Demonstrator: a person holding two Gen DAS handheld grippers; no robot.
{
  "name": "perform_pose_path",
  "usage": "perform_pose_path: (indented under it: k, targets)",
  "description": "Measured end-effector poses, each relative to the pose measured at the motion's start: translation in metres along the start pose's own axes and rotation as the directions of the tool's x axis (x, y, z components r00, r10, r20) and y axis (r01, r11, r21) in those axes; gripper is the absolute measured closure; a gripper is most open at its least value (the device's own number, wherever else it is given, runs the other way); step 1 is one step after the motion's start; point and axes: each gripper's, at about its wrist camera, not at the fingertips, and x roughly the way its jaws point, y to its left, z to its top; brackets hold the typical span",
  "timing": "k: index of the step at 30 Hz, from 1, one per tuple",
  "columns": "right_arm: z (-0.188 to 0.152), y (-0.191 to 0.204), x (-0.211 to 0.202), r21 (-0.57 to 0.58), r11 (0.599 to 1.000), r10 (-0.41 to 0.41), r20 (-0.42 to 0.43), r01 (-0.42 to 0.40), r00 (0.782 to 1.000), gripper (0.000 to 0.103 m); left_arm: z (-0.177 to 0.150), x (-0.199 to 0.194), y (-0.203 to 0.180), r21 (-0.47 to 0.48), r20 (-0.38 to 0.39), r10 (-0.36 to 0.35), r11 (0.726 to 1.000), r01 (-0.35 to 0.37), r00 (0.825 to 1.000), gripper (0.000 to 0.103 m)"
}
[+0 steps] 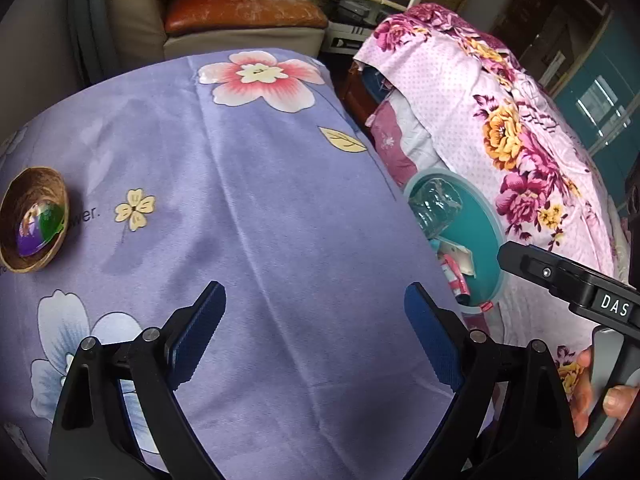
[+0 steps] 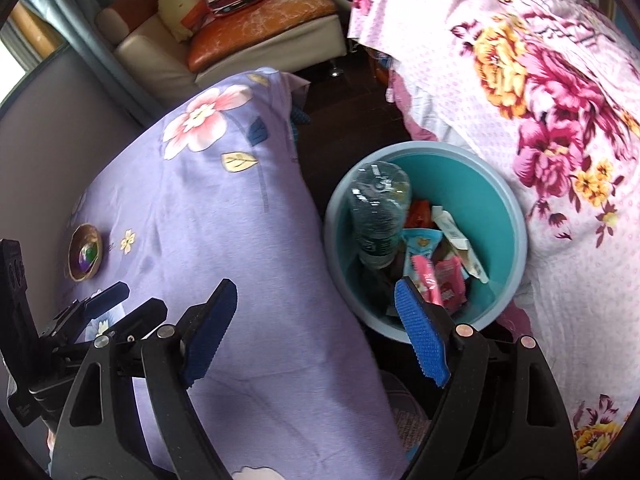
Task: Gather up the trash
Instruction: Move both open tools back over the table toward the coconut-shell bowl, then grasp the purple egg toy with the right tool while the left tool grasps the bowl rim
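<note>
A teal bin (image 2: 508, 216) stands on the floor between the purple-clothed table and the bed. It holds a clear plastic bottle (image 2: 378, 216), pink wrappers (image 2: 440, 284), a blue packet and a white carton. In the left wrist view the same bin (image 1: 486, 240) shows past the table's right edge. My right gripper (image 2: 316, 328) hangs open over the table edge and the bin's near rim, nothing between its fingers. My left gripper (image 1: 316, 332) is open above the bare purple cloth (image 1: 256, 208), empty. A small woven bowl (image 1: 34, 220) with a purple and green thing inside sits at the table's left.
A bed with a pink floral cover (image 2: 540, 100) rises right of the bin. A sofa with an orange cushion (image 1: 240, 12) stands behind the table. The right-hand gripper's black body (image 1: 576, 284) and a person's fingers (image 1: 616, 400) show at the lower right of the left wrist view.
</note>
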Motion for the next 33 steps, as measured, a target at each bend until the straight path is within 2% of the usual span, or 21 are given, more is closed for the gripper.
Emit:
perform_pose_path:
  k: [15,22,26,28,31,33]
  targets:
    - [0.001,0.117,0.023,-0.143,0.986,0.082,-0.071,-0.092,0.994,0.026,-0.019,-0.041,0.108,-0.128,0.051,0.075,0.989,-0.068,0.996,0.012]
    - [0.003,0.193,0.042,-0.290,0.946,0.118,-0.110,-0.146,0.987,0.027,-0.033,-0.059,0.180,-0.182,0.055,0.149,0.974,-0.136,0.987,0.012]
    - [0.006,0.237,0.060,-0.357,0.913,0.150,-0.155,-0.197,0.977,0.042,-0.041,-0.066,0.227,-0.264,0.045,0.179,0.951,-0.161,0.983,0.012]
    - [0.007,0.256,0.068,-0.385,0.896,0.164,-0.177,-0.222,0.970,0.044,-0.043,-0.068,0.247,-0.296,0.043,0.186,0.941,-0.165,0.982,0.012]
    - [0.009,0.286,0.083,-0.416,0.869,0.186,-0.224,-0.266,0.957,0.051,-0.044,-0.070,0.265,-0.306,0.041,0.197,0.936,-0.175,0.980,0.012]
    - [0.011,0.305,0.094,-0.434,0.853,0.193,-0.251,-0.289,0.949,0.056,-0.043,-0.070,0.277,-0.310,0.045,0.179,0.938,-0.156,0.983,0.012]
